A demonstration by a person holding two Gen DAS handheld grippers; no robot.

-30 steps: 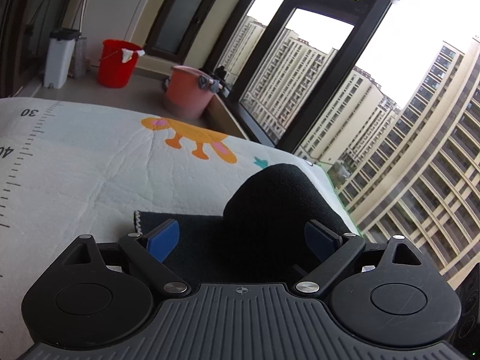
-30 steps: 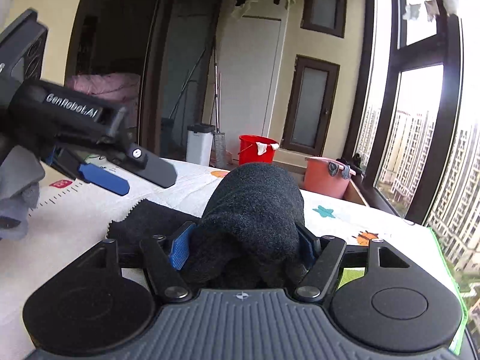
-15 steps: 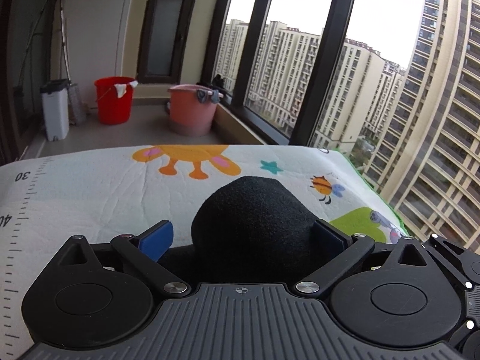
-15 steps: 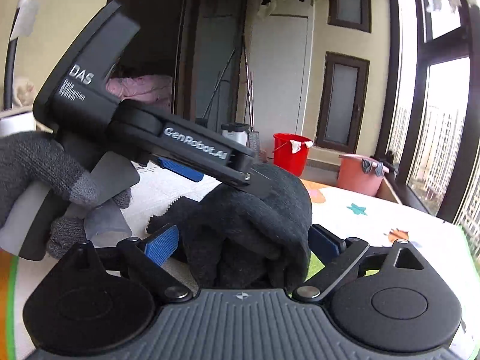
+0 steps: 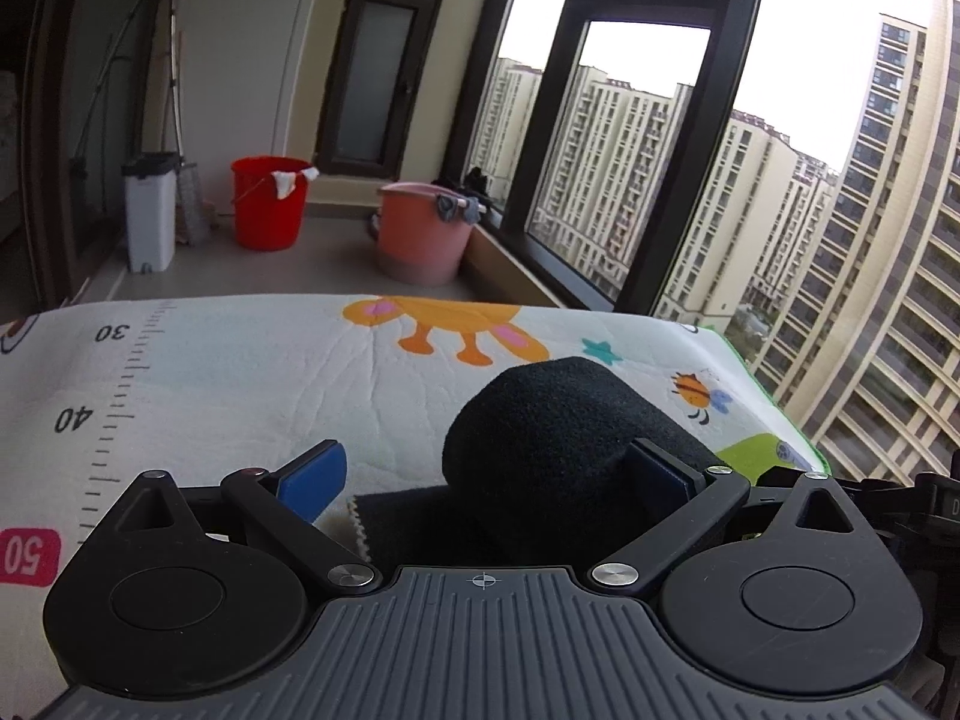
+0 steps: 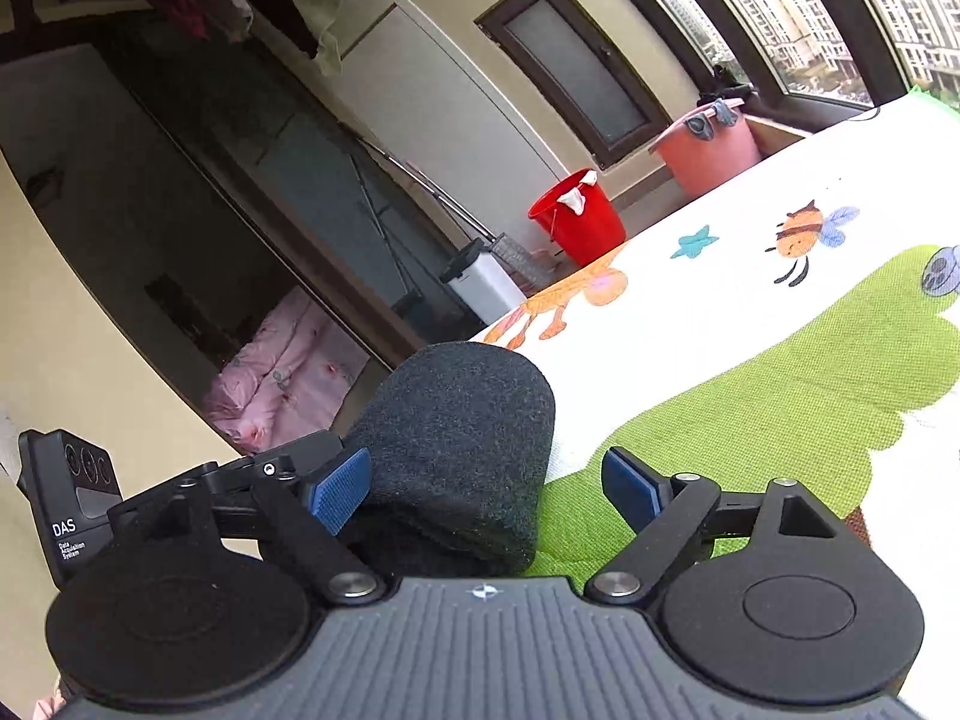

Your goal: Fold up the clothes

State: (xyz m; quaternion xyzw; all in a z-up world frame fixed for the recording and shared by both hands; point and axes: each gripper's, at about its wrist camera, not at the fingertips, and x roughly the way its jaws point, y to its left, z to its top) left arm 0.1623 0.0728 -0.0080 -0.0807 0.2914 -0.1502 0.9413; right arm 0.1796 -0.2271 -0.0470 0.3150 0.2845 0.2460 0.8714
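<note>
In my left camera, my left gripper [image 5: 489,480] has its two blue pads far apart. The black cloth [image 5: 552,450] bulges up in a round hump between them. It leans on the right-hand pad and does not touch the left-hand pad [image 5: 315,480]. A flat bit of the cloth lies low on the play mat [image 5: 240,372], close to me. Past the mat I see a red bucket [image 5: 267,204] and a pink bucket [image 5: 423,234] on the floor. In my right camera, my right gripper [image 6: 483,489] is wide open too. The black cloth [image 6: 462,444] sits by its left-hand pad, and the right-hand pad [image 6: 627,489] is apart from it, over the green part of the mat [image 6: 780,372]. The other gripper's black body [image 6: 78,504] pokes in on the left side.
</note>
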